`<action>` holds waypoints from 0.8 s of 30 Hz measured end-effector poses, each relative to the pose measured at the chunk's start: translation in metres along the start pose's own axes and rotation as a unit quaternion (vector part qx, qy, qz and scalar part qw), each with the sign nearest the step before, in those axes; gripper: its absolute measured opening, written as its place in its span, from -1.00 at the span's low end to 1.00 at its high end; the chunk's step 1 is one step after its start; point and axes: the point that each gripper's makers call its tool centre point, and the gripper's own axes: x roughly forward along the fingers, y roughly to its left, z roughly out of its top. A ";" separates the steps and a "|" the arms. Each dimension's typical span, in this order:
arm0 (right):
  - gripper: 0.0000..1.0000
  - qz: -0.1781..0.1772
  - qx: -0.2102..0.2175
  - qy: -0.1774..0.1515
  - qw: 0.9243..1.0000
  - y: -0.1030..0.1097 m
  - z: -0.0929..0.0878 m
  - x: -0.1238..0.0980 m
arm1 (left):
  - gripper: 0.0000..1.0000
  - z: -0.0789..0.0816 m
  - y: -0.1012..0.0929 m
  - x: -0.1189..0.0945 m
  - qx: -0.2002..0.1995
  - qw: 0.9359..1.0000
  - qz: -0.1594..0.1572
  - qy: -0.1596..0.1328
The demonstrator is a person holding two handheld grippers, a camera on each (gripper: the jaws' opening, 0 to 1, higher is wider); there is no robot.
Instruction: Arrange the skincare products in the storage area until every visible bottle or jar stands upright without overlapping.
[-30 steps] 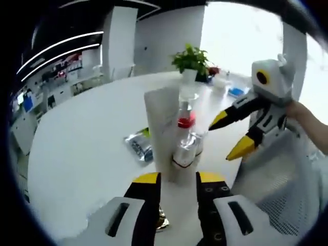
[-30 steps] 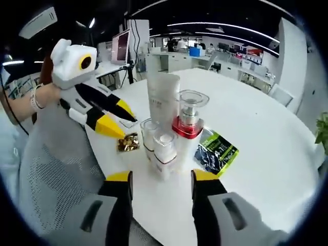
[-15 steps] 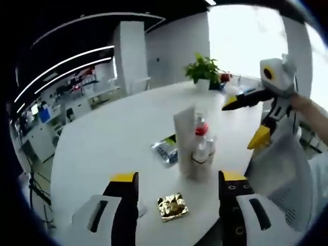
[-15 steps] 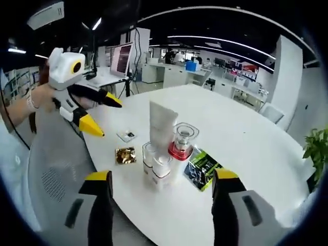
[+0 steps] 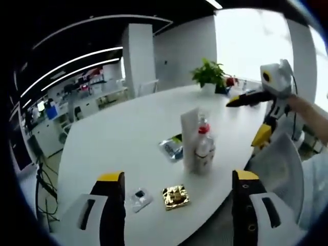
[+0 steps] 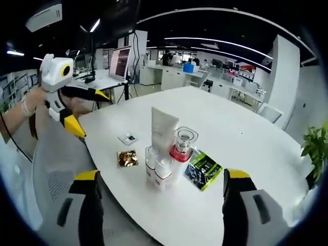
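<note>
While both grippers hang back from the white table (image 6: 246, 133), the right gripper (image 6: 163, 205) and left gripper (image 5: 174, 202) stand wide and empty. Beyond them, a tight upright cluster: tall white tube (image 6: 163, 128), red-collared pump bottle (image 6: 182, 146), two small bottles (image 6: 158, 169). Probably light, slick and tippy; grip low on bodies.

Bottle cluster (image 6: 166, 154) — bare tabletop (image 6: 241, 138) around

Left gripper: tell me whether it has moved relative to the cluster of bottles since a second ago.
Yes. The left gripper has pulled back from the cluster of bottles, which now stands much farther from its open jaws.
</note>
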 end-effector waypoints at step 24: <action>0.95 -0.067 0.034 0.024 0.997 0.011 0.018 0.022 | 0.95 -0.006 0.038 -0.011 0.022 0.998 -0.067 0.001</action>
